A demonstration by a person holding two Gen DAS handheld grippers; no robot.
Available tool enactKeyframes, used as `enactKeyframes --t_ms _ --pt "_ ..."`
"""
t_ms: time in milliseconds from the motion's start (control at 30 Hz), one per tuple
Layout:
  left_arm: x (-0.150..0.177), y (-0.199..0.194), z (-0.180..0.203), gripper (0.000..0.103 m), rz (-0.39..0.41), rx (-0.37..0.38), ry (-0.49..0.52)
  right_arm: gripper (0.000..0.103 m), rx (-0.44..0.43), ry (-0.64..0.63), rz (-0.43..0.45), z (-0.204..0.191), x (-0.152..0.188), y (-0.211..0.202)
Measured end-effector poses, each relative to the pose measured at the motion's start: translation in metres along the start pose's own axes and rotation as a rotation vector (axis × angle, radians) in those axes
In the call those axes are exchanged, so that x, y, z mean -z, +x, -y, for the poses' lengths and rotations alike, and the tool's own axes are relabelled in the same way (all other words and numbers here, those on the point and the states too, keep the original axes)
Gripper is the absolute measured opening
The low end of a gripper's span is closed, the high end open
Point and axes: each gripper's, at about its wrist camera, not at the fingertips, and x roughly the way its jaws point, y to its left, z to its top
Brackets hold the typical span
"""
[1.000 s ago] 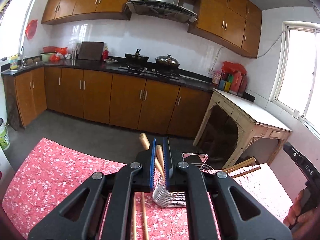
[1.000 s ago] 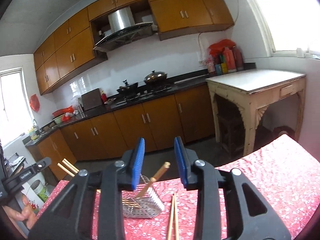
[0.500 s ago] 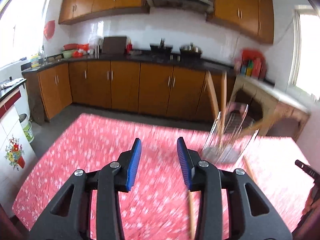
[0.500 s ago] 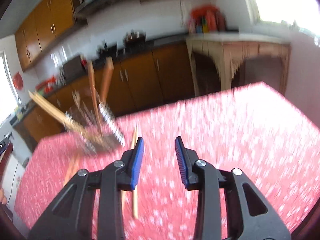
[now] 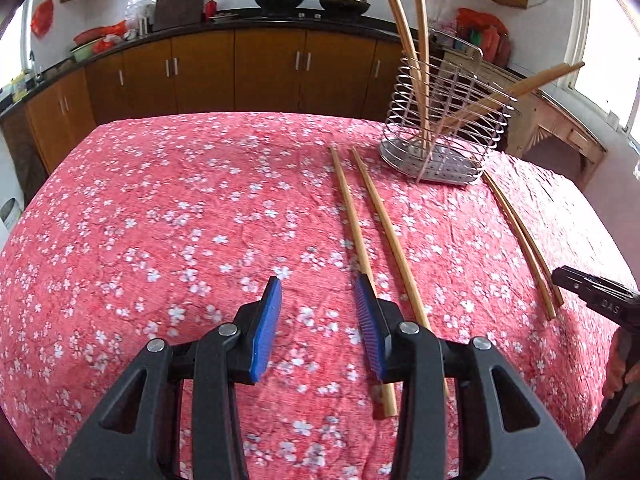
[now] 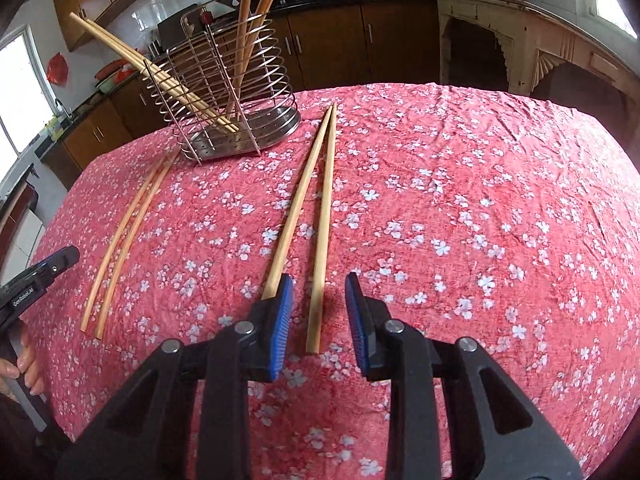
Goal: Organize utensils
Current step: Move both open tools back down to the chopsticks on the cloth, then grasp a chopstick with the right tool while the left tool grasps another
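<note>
A wire utensil holder (image 5: 440, 132) (image 6: 232, 92) stands at the far side of the red flowered tablecloth (image 5: 160, 220) with several wooden chopsticks in it. Two chopstick pairs lie flat on the cloth. My left gripper (image 5: 318, 320) is open low over one pair (image 5: 360, 240); one stick runs under its right finger and nothing is between the pads. My right gripper (image 6: 320, 312) hangs over the other pair (image 6: 316, 200). Its jaws are closing around one chopstick (image 6: 320, 280), and the pads stand apart from it. The second stick passes under the left finger.
Each view shows the other gripper at its edge: the right gripper (image 5: 592, 296), the left gripper (image 6: 36, 276), each with a hand on it. Brown kitchen cabinets (image 5: 260, 68) line the back. A pale side table (image 6: 520, 28) stands beyond the cloth's far corner.
Both grippers have come down from facing the kitchen to just above the tablecloth. The left gripper, shut on a chopstick at the holder a second ago, has opened. The right jaws have narrowed slightly.
</note>
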Motion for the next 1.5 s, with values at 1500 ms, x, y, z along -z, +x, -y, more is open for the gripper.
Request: enactKeyframes --t_ms 1500 --pt "-0.025 0.052 -0.027 0.014 -0.065 -0.097 -0.032 0.008 0.183 0.131 0.072 0.066 -0.024 0.007"
